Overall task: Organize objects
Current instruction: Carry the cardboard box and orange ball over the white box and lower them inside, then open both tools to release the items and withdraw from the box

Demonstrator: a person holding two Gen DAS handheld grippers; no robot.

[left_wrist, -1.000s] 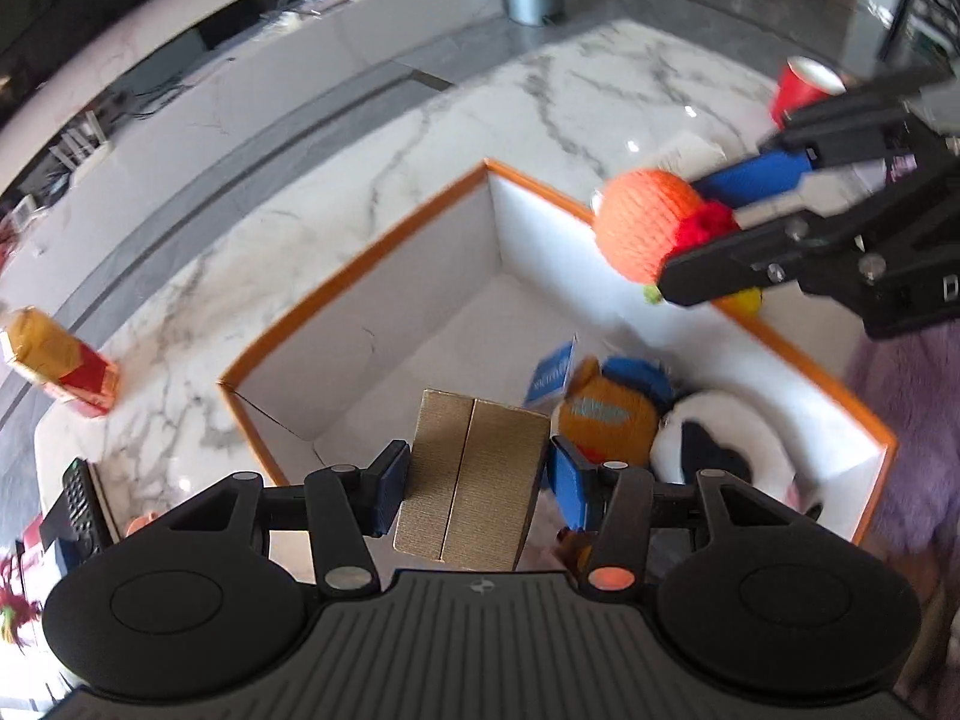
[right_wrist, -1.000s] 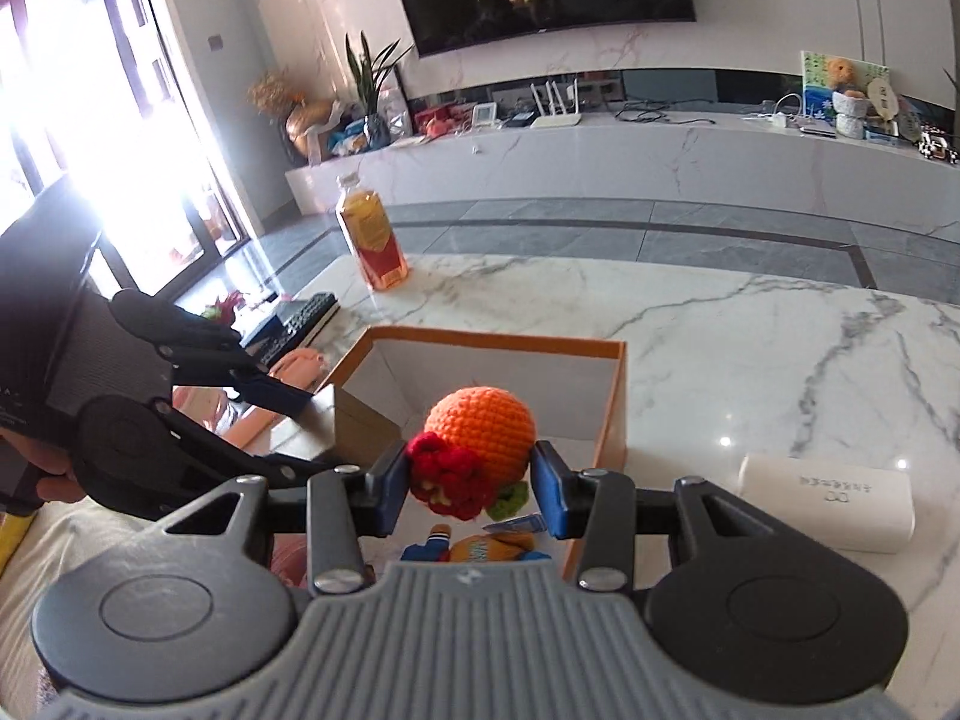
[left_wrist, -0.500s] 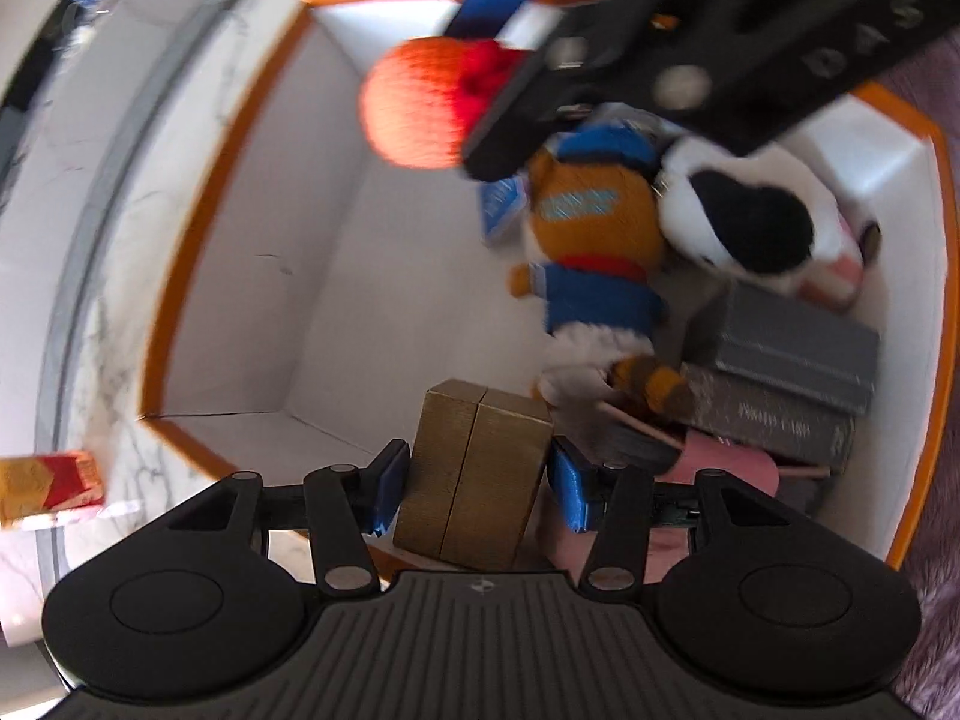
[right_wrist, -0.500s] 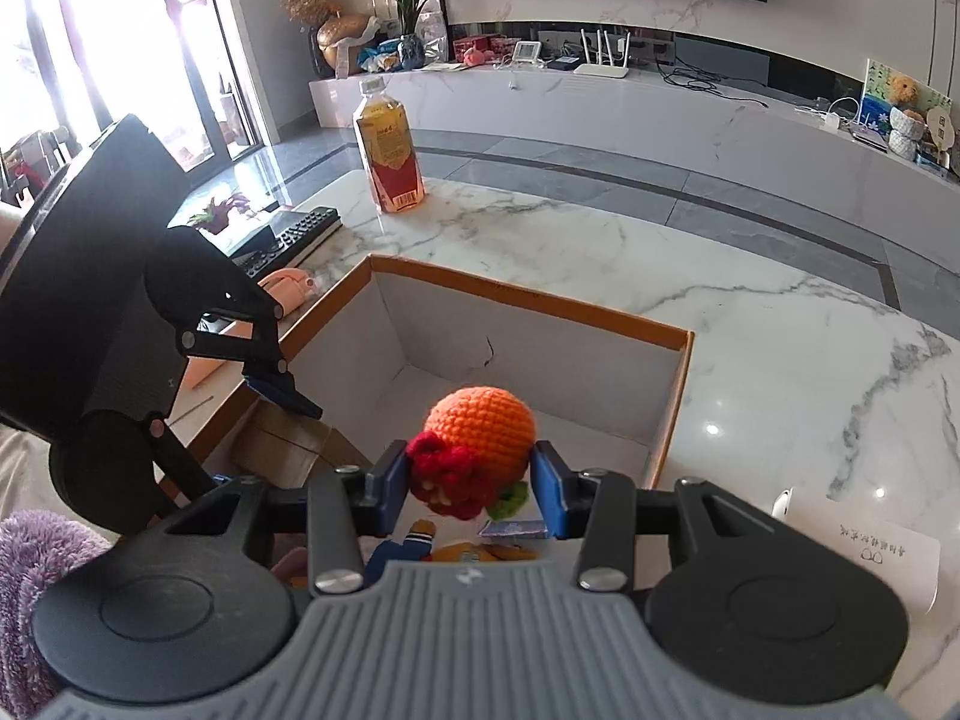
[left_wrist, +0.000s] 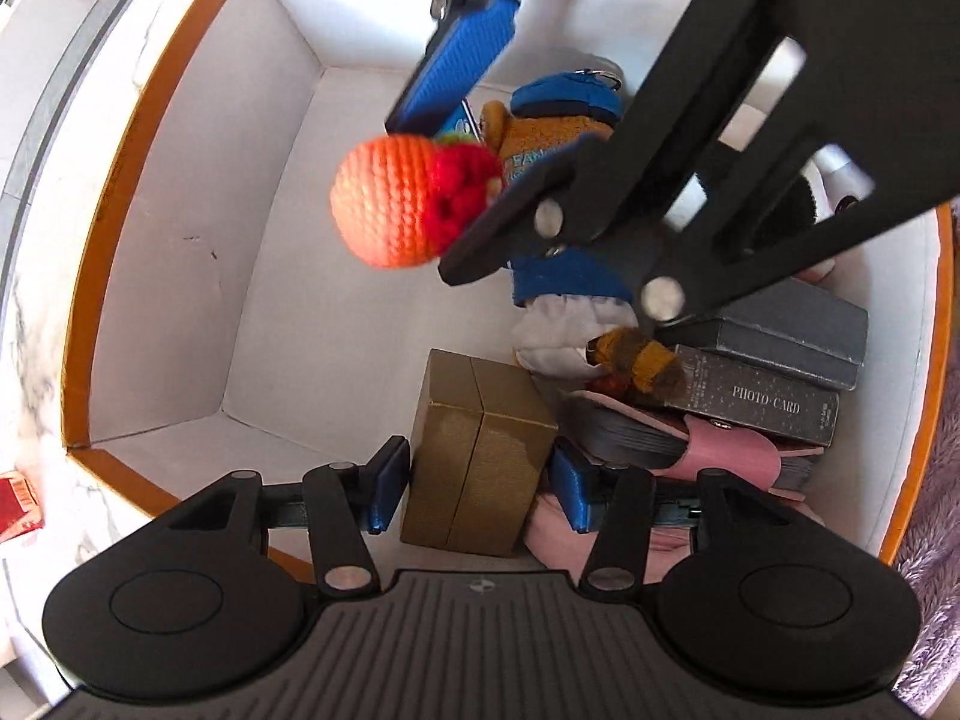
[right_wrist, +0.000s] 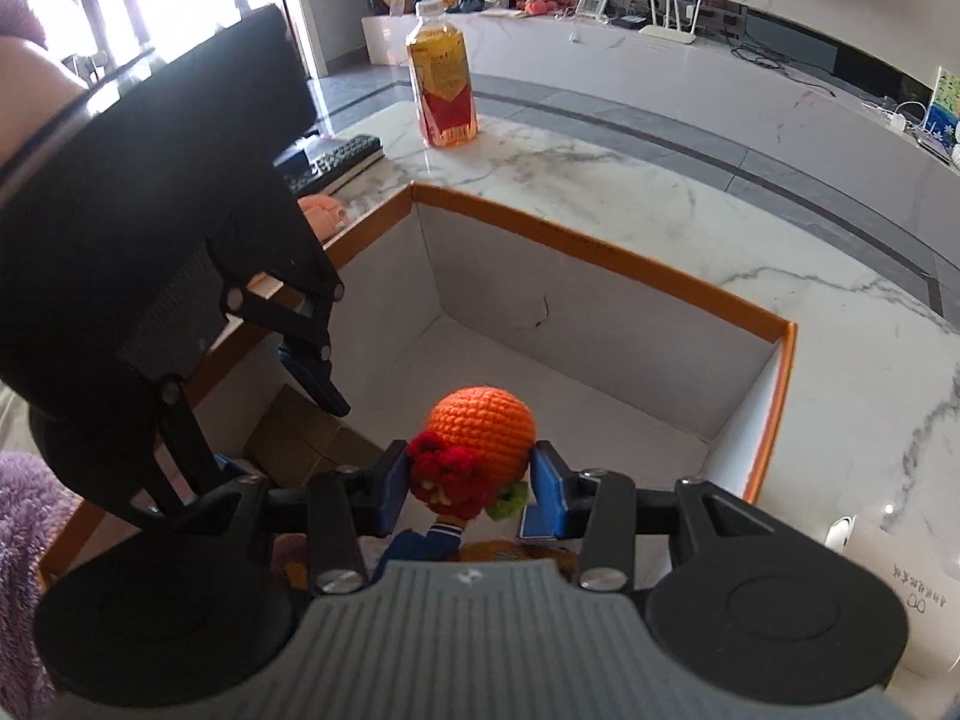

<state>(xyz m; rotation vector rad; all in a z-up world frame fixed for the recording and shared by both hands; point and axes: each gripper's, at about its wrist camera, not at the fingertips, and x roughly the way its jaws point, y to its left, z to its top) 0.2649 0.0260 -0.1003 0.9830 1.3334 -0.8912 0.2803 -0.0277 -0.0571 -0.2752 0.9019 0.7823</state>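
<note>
Two grippers are over the box, both loaded. The left gripper (left_wrist: 477, 483) points straight down, its blue pads (left_wrist: 390, 483) on either side of a gold cardboard box (left_wrist: 477, 450); the left pad sits against it, the right pad looks a hair off, so I can't tell whether it is really clamped. The gold box is low inside the orange-rimmed box (left_wrist: 78, 276), at the near wall, just beside a pink wallet (left_wrist: 738, 450) and a stack of grey cases, the top one printed PHOTO CARD (left_wrist: 762, 405).

The right gripper (right_wrist: 471, 483) comes in at a slant, its fingers closed on a crocheted orange ball (right_wrist: 483, 423) with a red knitted tuft (right_wrist: 447, 474). The ball hangs above the box's open white floor (left_wrist: 312, 312), touching nothing below. Under it lies a plush doll in blue and orange (left_wrist: 564, 288), with a black-and-white plush mostly hidden behind the right gripper's arms.

Outside, on the marble table (right_wrist: 660, 198), a bottle of amber drink (right_wrist: 441, 84) stands well apart beyond the far rim, a remote control (right_wrist: 336, 159) lies to the left, and a white packet (right_wrist: 888, 570) rests at the right edge.
</note>
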